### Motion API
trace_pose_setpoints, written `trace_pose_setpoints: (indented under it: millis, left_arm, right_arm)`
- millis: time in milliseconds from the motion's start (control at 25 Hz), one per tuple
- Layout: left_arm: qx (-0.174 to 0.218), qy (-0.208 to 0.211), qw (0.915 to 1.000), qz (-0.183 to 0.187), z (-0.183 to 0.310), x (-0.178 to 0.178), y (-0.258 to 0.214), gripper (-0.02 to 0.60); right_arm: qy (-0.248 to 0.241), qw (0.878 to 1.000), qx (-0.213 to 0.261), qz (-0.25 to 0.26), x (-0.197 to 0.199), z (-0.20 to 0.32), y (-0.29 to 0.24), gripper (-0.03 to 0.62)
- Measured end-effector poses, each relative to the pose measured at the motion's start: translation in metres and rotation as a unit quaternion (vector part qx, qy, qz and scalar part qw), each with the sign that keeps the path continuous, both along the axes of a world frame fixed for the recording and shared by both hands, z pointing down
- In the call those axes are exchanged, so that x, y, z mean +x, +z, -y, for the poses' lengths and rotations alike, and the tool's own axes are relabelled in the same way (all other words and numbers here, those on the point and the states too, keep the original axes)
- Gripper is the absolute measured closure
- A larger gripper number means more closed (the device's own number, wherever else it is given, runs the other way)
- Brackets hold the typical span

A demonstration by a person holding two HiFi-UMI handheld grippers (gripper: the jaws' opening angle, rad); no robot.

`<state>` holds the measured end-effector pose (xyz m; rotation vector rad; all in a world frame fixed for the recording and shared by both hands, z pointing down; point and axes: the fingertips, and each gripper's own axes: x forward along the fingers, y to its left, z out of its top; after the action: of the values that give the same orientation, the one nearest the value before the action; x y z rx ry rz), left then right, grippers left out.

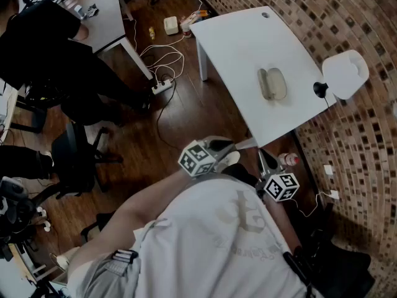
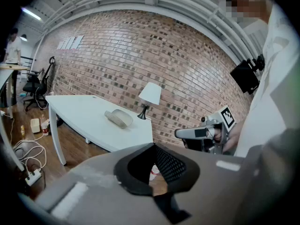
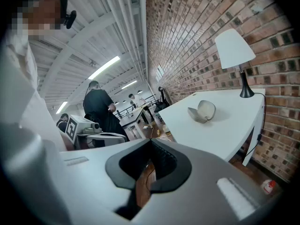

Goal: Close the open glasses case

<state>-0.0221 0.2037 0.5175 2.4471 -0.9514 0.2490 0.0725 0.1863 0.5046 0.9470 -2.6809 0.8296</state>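
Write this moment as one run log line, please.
stage: not started | left gripper: shut, empty | right gripper: shut, empty | beige hard-shell glasses case: open, untouched, on white table near white lamp

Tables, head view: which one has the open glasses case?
The white table by the brick wall, with the lamp at its end; the glasses case lies near that lamp. The grey table at top left has none.

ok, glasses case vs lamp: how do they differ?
Pose: the glasses case lies low and open; the lamp stands upright on a thin stem.
Colour: the glasses case is beige-grey; the lamp has a white shade and black base.
Place: the glasses case sits in from the edge; the lamp is at the edge by the brick wall.
Both rest on the white table.
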Motion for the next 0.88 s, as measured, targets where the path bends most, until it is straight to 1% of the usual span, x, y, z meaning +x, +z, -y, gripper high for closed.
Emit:
trace_pose_setpoints:
  millis: [160, 240, 400, 640, 880]
  left_arm:
    - [-0.004, -0.024, 0.9997, 0.006, 0.025, -0.012, 0.001, 0.577]
    - [-0.003, -0.03, 0.9995, 0.009, 0.04, -0.012, 0.0, 0.575]
    - [0.003, -0.021, 0.9997, 0.015, 0.068, -0.003, -0.005, 0.575]
    - [0.007, -0.016, 0.9996, 0.024, 0.118, -0.001, -0.007, 0.575]
    - [0.02, -0.004, 0.9994, 0.028, 0.169, 0.014, -0.02, 0.577]
  right_arm:
    - [-0.022, 1.0, 0.004, 0.006, -0.014, 0.031, -0.002, 0.586]
    - [-0.03, 1.0, 0.004, 0.005, -0.016, 0.046, -0.002, 0.586]
    - [-0.026, 1.0, 0.001, 0.007, -0.01, 0.08, -0.001, 0.586]
    - [-0.027, 0.999, 0.019, 0.013, -0.01, 0.132, -0.01, 0.586]
    - [-0.008, 0.999, 0.029, 0.019, 0.01, 0.178, -0.016, 0.586]
